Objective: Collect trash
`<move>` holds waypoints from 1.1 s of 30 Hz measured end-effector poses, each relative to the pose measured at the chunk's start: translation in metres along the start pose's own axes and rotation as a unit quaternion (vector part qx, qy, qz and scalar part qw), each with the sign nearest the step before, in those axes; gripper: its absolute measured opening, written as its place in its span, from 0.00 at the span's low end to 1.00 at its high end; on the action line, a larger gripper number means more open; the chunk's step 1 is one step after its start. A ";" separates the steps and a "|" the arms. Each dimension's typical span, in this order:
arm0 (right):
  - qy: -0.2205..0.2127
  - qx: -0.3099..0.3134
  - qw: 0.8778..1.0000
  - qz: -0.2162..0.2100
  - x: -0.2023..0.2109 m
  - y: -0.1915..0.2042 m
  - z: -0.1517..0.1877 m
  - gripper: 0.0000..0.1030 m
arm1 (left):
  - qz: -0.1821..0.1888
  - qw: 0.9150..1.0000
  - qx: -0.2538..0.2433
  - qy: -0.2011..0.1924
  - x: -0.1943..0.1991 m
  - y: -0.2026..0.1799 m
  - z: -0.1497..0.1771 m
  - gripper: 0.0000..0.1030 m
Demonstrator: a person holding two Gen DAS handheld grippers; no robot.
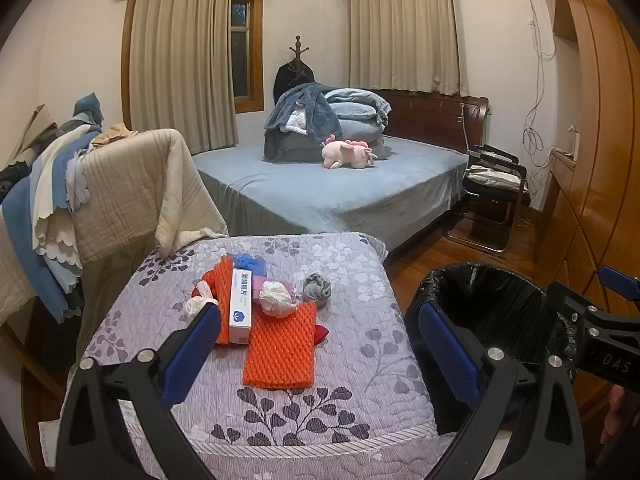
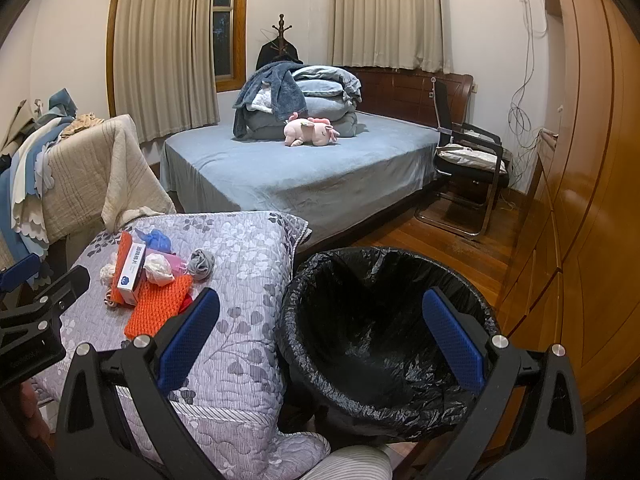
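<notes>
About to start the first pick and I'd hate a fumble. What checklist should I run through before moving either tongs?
1. Left tongs open, nothing held: ok.
2. Right tongs open, nothing held: ok.
3. Bin lined with a black bag, mouth uncovered: ok.
4. Trash in plain sight on the quilt: orange mesh, white box, crumpled wads: ok.
5. Box lies on a mesh piece, so lifting one may drag the other: not ok.
6. Bin bottom free of items: cannot tell, too dark.
</notes>
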State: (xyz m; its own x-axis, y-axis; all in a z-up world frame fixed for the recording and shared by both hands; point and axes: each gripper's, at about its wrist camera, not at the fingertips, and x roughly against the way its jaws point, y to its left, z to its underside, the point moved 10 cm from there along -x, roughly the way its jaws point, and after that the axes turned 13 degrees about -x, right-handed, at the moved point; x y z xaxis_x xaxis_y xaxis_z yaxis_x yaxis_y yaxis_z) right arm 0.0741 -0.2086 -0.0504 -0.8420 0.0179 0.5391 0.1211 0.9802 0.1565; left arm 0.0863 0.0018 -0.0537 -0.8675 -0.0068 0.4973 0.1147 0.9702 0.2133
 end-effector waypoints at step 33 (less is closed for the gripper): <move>0.001 0.000 1.000 0.000 -0.001 0.001 0.000 0.96 | 0.000 1.000 0.006 0.007 -0.006 0.001 0.019 0.94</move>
State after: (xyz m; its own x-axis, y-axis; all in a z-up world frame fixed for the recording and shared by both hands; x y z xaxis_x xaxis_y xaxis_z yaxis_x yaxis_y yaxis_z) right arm 0.0754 -0.2073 -0.0504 -0.8409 0.0172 0.5410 0.1210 0.9802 0.1569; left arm 0.0822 0.0072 -0.0722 -0.8605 -0.0101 0.5094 0.1090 0.9730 0.2035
